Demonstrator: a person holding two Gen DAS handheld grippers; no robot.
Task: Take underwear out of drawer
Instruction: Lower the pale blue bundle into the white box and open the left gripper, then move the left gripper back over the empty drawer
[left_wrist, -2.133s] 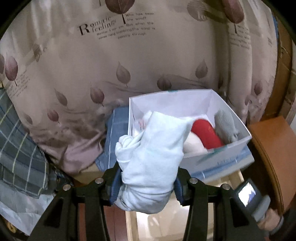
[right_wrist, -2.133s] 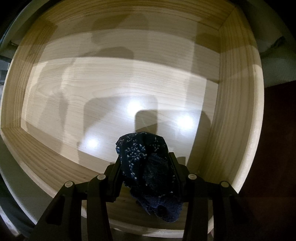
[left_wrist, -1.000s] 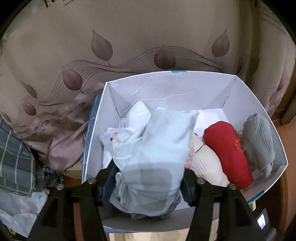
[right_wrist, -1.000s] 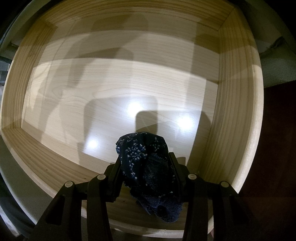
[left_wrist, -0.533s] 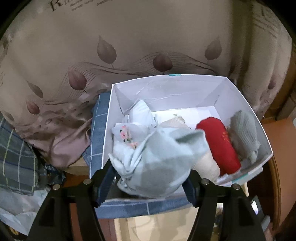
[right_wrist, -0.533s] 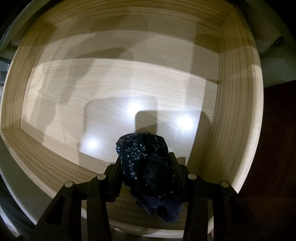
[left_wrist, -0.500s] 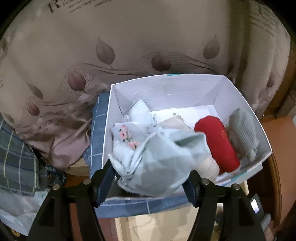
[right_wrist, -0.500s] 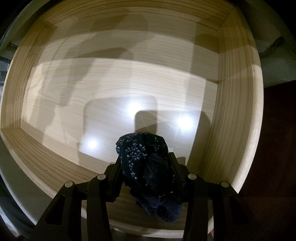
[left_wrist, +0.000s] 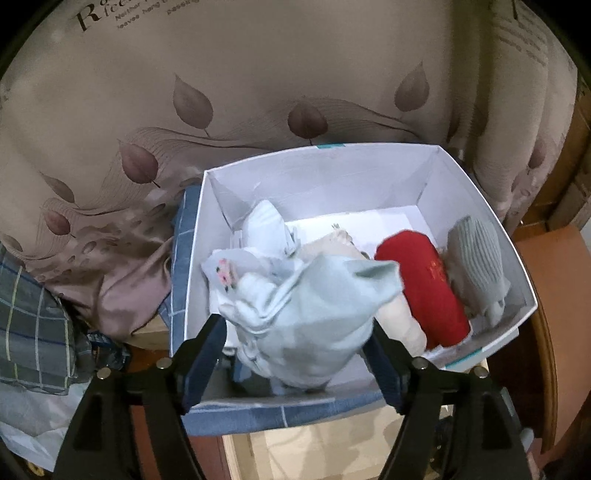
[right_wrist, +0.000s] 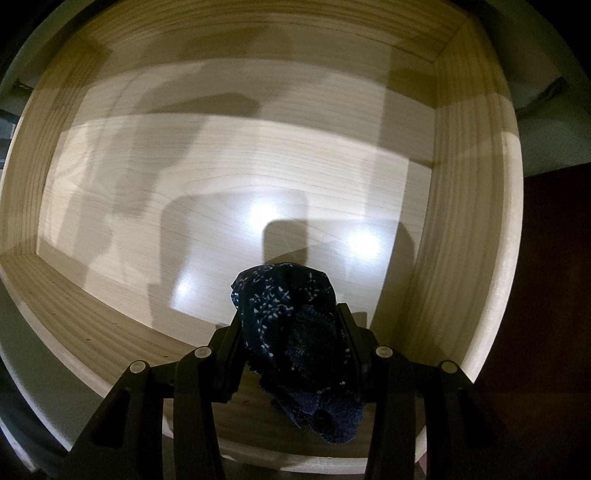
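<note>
My left gripper (left_wrist: 295, 332) is opening, jaws wider than a second ago; the pale blue underwear (left_wrist: 306, 314) lies loosely between them inside the white box (left_wrist: 480, 192), its underside hidden, possibly touching a pad. My right gripper (right_wrist: 291, 325) stays clamped on the navy underwear (right_wrist: 295, 332) above the drawer (right_wrist: 476, 221).

A: The pale blue bundle (left_wrist: 306, 314) blocks our view of the white box's (left_wrist: 369, 173) near floor, lower centre.

B: Agreed. The navy underwear (right_wrist: 295, 332) hides the drawer (right_wrist: 258, 166) floor beneath it, and we lose the curtain (left_wrist: 258, 74) lettering at the top edge.
</note>
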